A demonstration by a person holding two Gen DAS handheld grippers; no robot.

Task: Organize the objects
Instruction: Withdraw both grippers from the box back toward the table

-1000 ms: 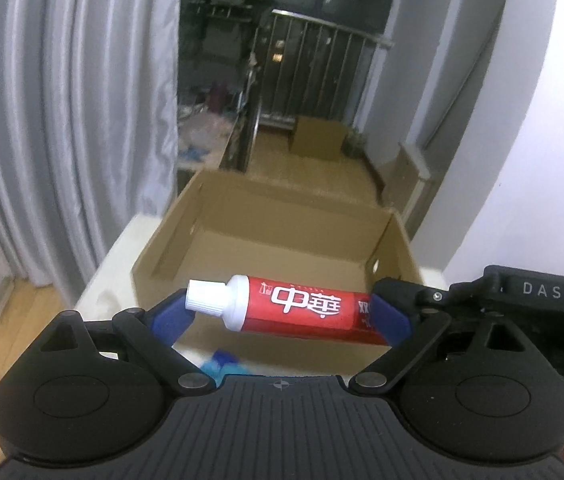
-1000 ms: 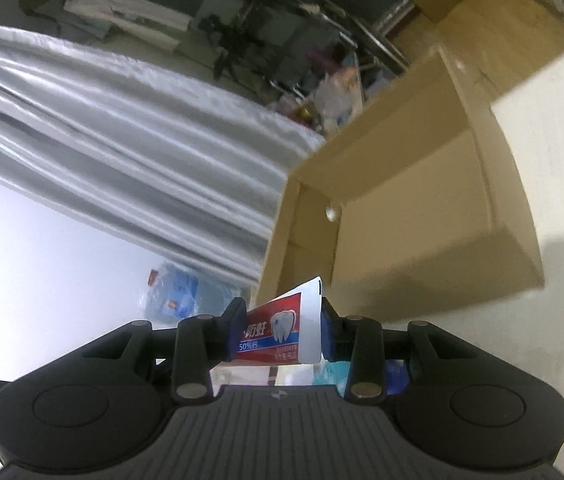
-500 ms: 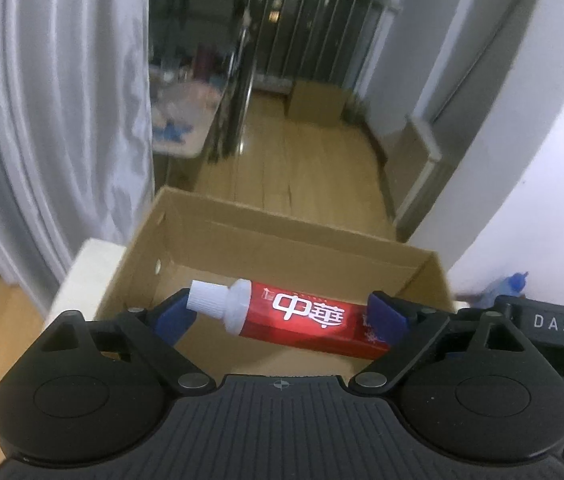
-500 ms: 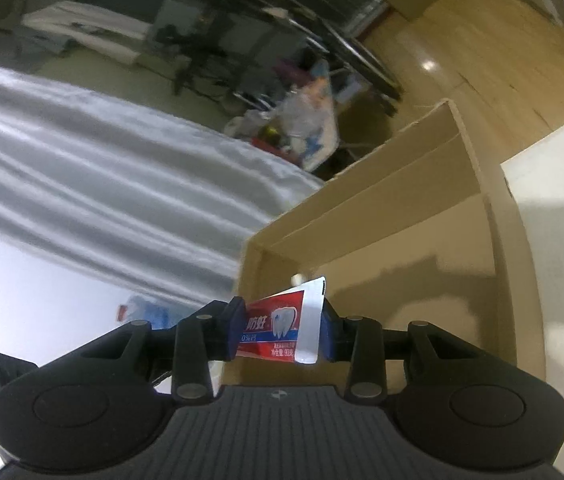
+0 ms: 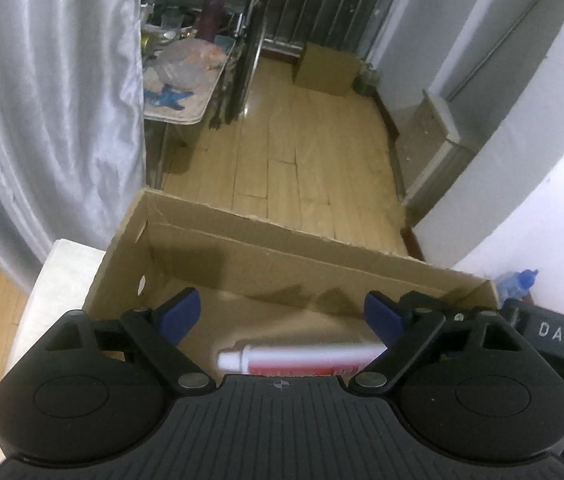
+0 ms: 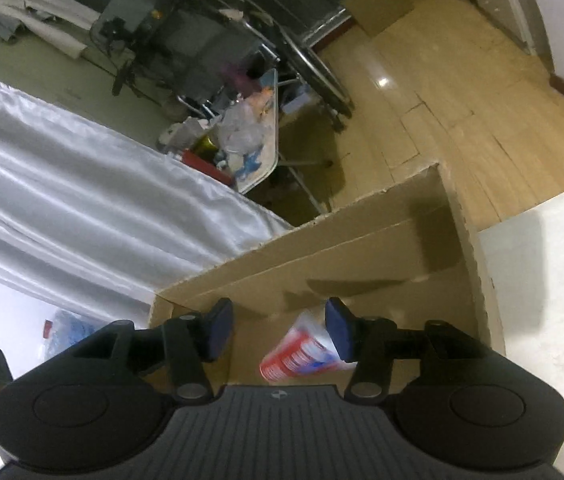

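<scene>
Red and white, the toothpaste tube (image 5: 297, 360) lies low in the left wrist frame, cap toward the left, over the floor of the cardboard box (image 5: 266, 248). It is blurred, so whether it already rests on the box floor or is just short of it cannot be told. In the right wrist view the tube's flat crimped end (image 6: 305, 354) shows at lower centre, close against the right-hand blue pad (image 6: 339, 328); contact there is uncertain.

Left tool (image 5: 282, 314): jaws spread wide, blue pads standing clear on either side of the tube, gripping nothing. Right tool (image 6: 278, 328): jaws likewise parted, nothing clamped between them. Its black body appears at the lower right edge of the left wrist frame.

The box sits open-topped on a white table (image 6: 541, 280), whose bare surface fills the right of the right wrist frame. Beyond the box's far wall, toward the top of both frames, lie a wooden floor (image 5: 301, 160) and a grey curtain (image 5: 50, 100) at the left. A small blue-capped bottle (image 5: 519, 280) stands outside the box's right corner.

Step in hand, as judged: release of the tube into the box. The next move calls for lifting both tools straight up and clear of the box walls without catching the tube, then seeking another loose item on the table.
</scene>
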